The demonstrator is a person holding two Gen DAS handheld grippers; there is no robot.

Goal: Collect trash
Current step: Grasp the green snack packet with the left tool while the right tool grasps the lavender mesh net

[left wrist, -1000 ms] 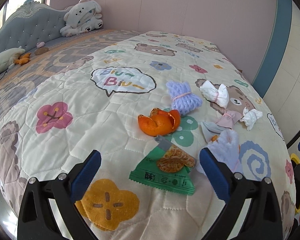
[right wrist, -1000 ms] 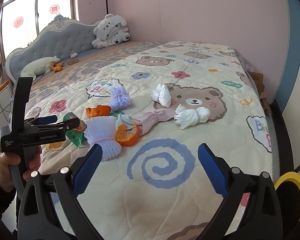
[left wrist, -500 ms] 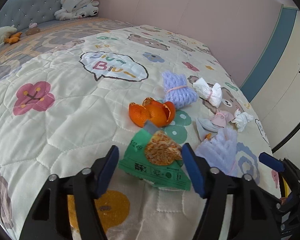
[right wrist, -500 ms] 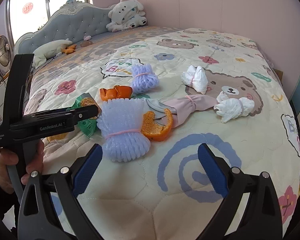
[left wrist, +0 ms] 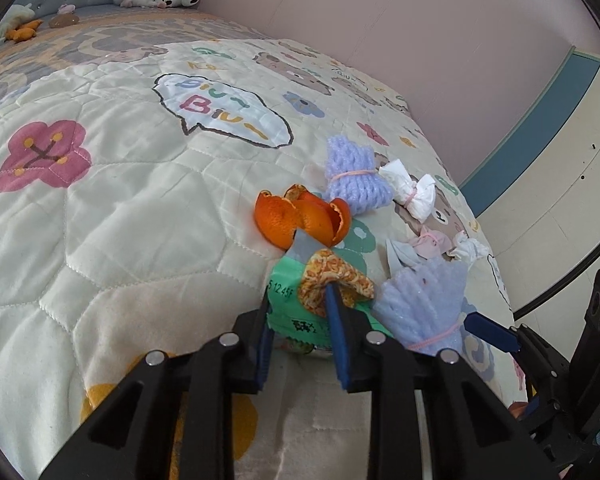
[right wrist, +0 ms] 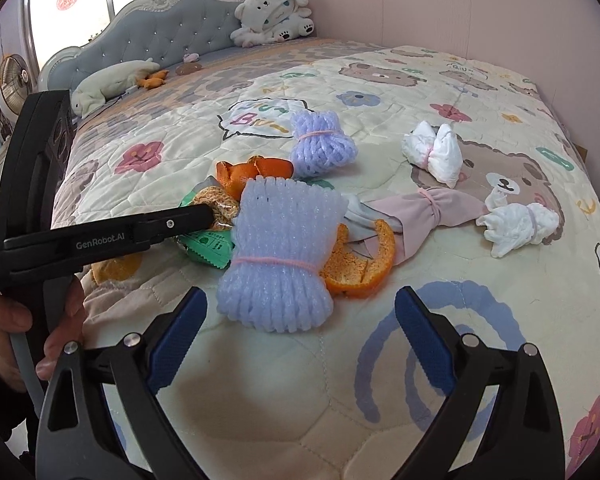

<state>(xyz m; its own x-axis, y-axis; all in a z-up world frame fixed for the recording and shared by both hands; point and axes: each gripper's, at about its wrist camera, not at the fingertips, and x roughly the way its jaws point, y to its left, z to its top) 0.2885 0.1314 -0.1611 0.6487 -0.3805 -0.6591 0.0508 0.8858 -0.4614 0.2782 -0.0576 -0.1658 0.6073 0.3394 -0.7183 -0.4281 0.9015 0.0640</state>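
Pickup step: the left gripper (left wrist: pixel 300 316), jaws just closing, pinches the green snack wrapper (left wrist: pixel 286 304) between its pads; right gripper (right wrist: pixel 300 332), open before the foam net (right wrist: pixel 278 256), must next close.

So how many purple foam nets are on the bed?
2: one purple foam net lies nearest the right gripper; the other is farther back, beyond the orange peel.

The left tool (left wrist: pixel 300 312) points downward, its jaws just closed in, and the blue pads (left wrist: pixel 337 320) now pinch what lies between them. A hand (right wrist: pixel 28 328) grips its handle. The right tool (right wrist: pixel 300 332) also tilts downward, its jaws spread wide with nothing between them.
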